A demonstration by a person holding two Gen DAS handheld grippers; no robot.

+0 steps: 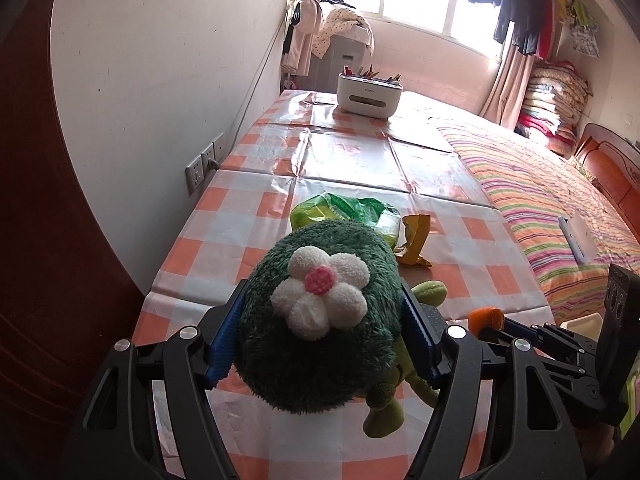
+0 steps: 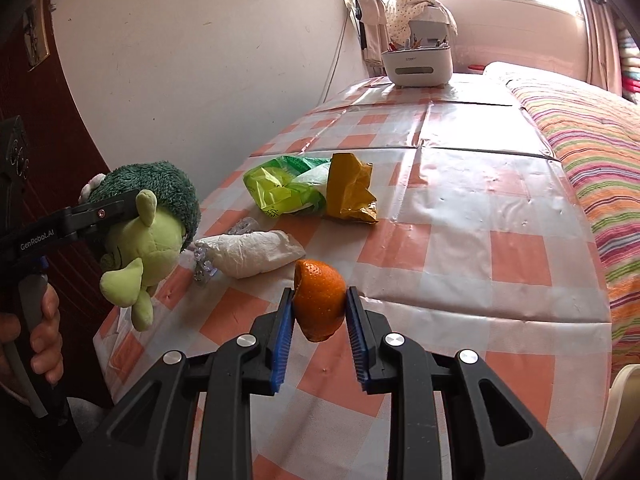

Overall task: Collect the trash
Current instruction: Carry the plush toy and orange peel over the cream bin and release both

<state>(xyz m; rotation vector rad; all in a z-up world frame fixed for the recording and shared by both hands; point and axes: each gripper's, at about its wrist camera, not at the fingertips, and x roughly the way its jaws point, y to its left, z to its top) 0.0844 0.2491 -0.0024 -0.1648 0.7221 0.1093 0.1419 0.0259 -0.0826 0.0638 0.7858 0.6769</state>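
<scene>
Evidently both hands are loaded at once, and each grip suits what it carries. The left gripper stands about half open because the soft dark-green plush turtle with a white flower on its shell is bulky: its blue ribbed pads press into the fuzzy shell from both sides, and the pale green legs dangle free below, so the toy hangs clear of the orange-and-white checked plastic tablecloth. Since a toy is hardly rubbish, it is probably being lifted aside to uncover the litter around it. The right gripper is nearly closed, pinching a curled piece of orange peel between its pads; the peel is thin, which explains the narrow gap, and it looks to be held just above the cloth rather than resting on it. The other trash lies on the table ahead: a crumpled green plastic bag touching a crinkled mustard-yellow wrapper, and nearer, a twisted white plastic bag beside a scrap of clear foil. A pale rim shows at the lower right edge of the right wrist view, perhaps a bin, though too little of it shows to tell. A white desk organiser full of pens stands at the far end, well apart.
</scene>
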